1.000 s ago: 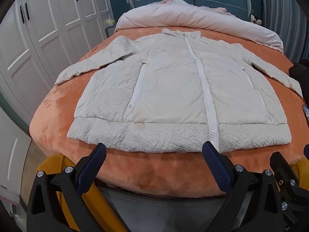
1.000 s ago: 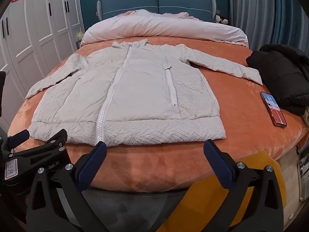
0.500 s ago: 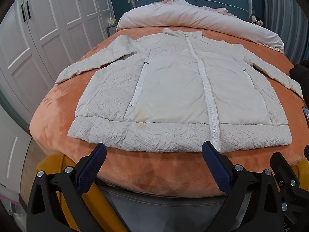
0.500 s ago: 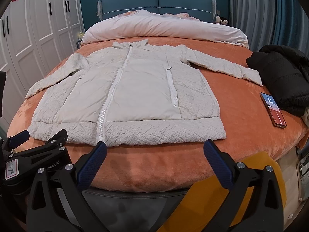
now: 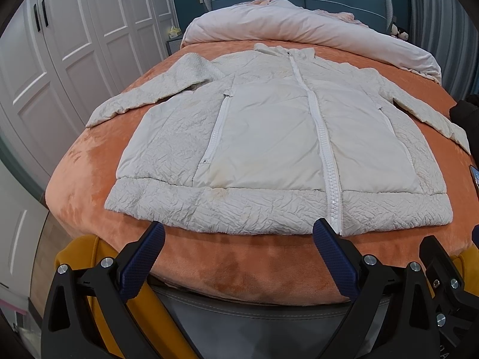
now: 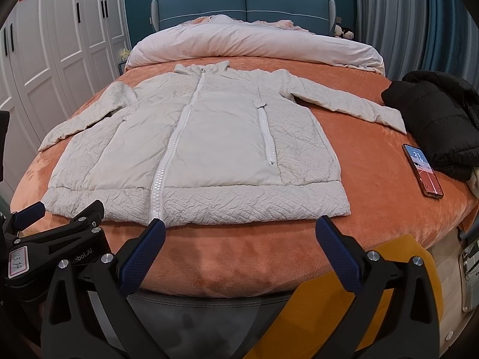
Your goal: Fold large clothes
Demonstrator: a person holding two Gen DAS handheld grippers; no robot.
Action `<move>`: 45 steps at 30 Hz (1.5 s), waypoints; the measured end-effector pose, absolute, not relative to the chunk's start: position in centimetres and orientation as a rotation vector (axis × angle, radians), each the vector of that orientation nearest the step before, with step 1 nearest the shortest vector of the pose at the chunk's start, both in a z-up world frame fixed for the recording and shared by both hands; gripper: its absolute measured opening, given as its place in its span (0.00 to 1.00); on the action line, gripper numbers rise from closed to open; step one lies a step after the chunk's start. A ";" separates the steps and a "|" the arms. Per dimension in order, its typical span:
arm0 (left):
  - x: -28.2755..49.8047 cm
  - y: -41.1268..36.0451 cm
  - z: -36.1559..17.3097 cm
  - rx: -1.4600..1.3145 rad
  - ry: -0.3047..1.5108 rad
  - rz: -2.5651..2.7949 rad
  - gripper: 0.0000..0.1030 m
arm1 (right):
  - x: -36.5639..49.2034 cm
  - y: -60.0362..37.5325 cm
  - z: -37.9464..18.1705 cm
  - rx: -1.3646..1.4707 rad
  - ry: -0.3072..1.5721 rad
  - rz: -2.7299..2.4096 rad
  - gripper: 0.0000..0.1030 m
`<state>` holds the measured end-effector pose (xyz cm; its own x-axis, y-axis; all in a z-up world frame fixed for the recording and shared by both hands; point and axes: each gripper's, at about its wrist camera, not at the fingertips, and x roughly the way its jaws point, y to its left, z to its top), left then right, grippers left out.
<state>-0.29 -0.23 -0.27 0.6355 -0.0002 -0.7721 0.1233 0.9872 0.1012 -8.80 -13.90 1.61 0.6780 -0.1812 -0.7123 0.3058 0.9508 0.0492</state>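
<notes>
A cream white zipped jacket (image 5: 269, 137) lies flat, front up, on the orange bed cover (image 5: 89, 161), sleeves spread out to both sides, hem toward me. It also shows in the right wrist view (image 6: 209, 149). My left gripper (image 5: 238, 233) is open and empty, just short of the hem near the zip's lower end. My right gripper (image 6: 239, 232) is open and empty, at the foot of the bed below the hem. The left gripper (image 6: 39, 218) shows at the left edge of the right wrist view.
A black jacket (image 6: 437, 119) lies bunched at the bed's right side, with a phone (image 6: 422, 170) beside it. A rolled pink duvet (image 6: 254, 45) lies across the head of the bed. White wardrobes (image 5: 60, 45) stand left. A yellow cover (image 6: 374, 284) hangs below the bed edge.
Both views have barely shifted; the left gripper has edged very slightly forward toward the hem. The jacket has not moved.
</notes>
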 end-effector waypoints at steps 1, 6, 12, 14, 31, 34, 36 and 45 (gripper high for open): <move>-0.3 -0.2 -0.3 0.149 0.880 -0.071 0.93 | -8.8 -13.9 1.6 0.169 0.780 -0.276 0.95; -0.3 -0.2 -0.3 0.149 0.879 -0.071 0.93 | -8.8 -13.9 1.6 0.168 0.780 -0.276 0.95; -0.2 0.0 -0.4 0.147 0.880 -0.071 0.93 | -8.8 -13.8 1.6 0.167 0.780 -0.275 0.95; -0.2 0.0 -0.4 0.148 0.879 -0.071 0.93 | -8.8 -13.8 1.5 0.167 0.779 -0.276 0.95; -0.3 0.1 -0.5 0.147 0.882 -0.069 0.93 | -8.7 -13.8 1.5 0.166 0.781 -0.276 0.95; -0.3 0.1 -0.5 0.147 0.882 -0.069 0.93 | -8.7 -13.8 1.5 0.164 0.781 -0.277 0.95; -0.3 0.1 -0.5 0.146 0.882 -0.069 0.92 | -8.7 -13.8 1.5 0.165 0.781 -0.276 0.95; -0.2 0.1 -0.5 0.146 0.882 -0.069 0.92 | -8.7 -13.8 1.4 0.164 0.781 -0.277 0.95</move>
